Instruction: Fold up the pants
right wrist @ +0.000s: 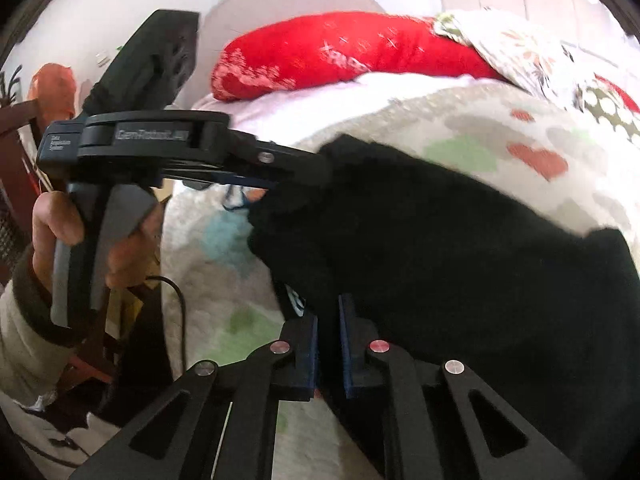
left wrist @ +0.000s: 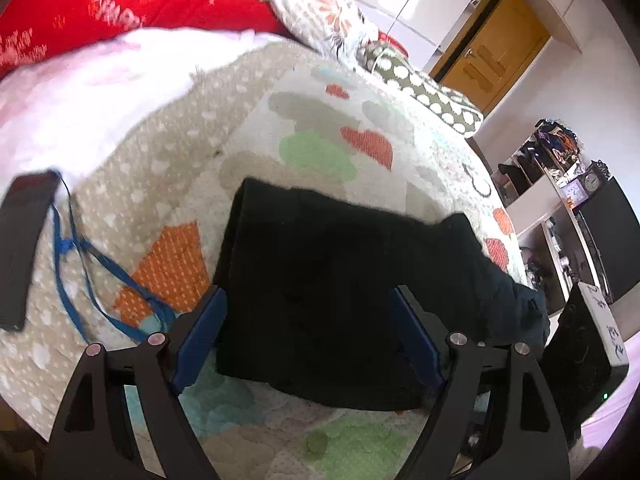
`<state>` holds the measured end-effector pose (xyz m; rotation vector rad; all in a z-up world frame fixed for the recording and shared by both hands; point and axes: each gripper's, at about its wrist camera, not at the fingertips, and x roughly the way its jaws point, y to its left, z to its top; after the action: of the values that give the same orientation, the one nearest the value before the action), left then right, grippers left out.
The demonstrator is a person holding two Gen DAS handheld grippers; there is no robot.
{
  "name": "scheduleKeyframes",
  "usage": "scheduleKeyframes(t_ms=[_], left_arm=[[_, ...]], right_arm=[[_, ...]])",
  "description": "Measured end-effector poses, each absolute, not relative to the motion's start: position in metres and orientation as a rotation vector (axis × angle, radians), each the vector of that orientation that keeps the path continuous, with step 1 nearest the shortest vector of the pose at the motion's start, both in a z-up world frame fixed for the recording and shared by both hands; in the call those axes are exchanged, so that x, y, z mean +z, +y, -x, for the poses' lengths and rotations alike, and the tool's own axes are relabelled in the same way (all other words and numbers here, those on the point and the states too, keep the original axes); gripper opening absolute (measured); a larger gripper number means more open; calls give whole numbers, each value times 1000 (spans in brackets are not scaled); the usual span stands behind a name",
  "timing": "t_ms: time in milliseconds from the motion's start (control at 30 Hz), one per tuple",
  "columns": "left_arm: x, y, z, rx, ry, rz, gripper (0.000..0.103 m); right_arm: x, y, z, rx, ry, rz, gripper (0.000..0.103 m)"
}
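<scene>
The black pants [left wrist: 344, 280] lie folded into a thick rectangle on the patterned bedspread [left wrist: 304, 148]. My left gripper [left wrist: 308, 300] is open, its blue fingers spread to either side of the pants' near part, just above the cloth. In the right wrist view the pants [right wrist: 440, 240] fill the right half. My right gripper [right wrist: 328, 312] is shut on the near edge of the pants, cloth pinched between its blue pads. The left gripper's body [right wrist: 160, 140] shows at upper left in a hand, its fingertips at the pants' far left edge.
A black phone [left wrist: 24, 248] and a blue lanyard [left wrist: 80, 264] lie on the bedspread to the left. A red pillow [left wrist: 120, 4] and floral bedding [left wrist: 320, 12] lie at the head of the bed. Shelves [left wrist: 552, 184] and a black box [left wrist: 580, 344] stand to the right.
</scene>
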<state>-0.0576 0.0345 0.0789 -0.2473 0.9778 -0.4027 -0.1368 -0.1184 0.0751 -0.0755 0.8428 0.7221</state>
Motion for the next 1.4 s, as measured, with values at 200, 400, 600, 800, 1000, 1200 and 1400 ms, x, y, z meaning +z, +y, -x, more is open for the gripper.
scheduleKeyframes(t_ms=[200,400,600,800,1000,1200,1400], left_arm=[[89,34,63,-389,960,246,83],[109,15,72,-427,901,208,83],[112,-21,74,-510,908,169,83],[103,-67,76,-587,952,131,83],[84,-111,77,-588,965,52,83],[56,-132,68,-554,1002,9,83],[45,-138,58,-535,1011,-6,83]], right_arm=[[54,-106,133,721,885,46,16],[85,-179,159,622,822,-84,42],[96,-299,191,313,779,-196,48],[84,-368,206,80,791,-237,48],[72,-406,218,-62,845,-201,48],[70,-422,233,-51,843,-250,48],[85,-411,236,-33,823,-221,57]])
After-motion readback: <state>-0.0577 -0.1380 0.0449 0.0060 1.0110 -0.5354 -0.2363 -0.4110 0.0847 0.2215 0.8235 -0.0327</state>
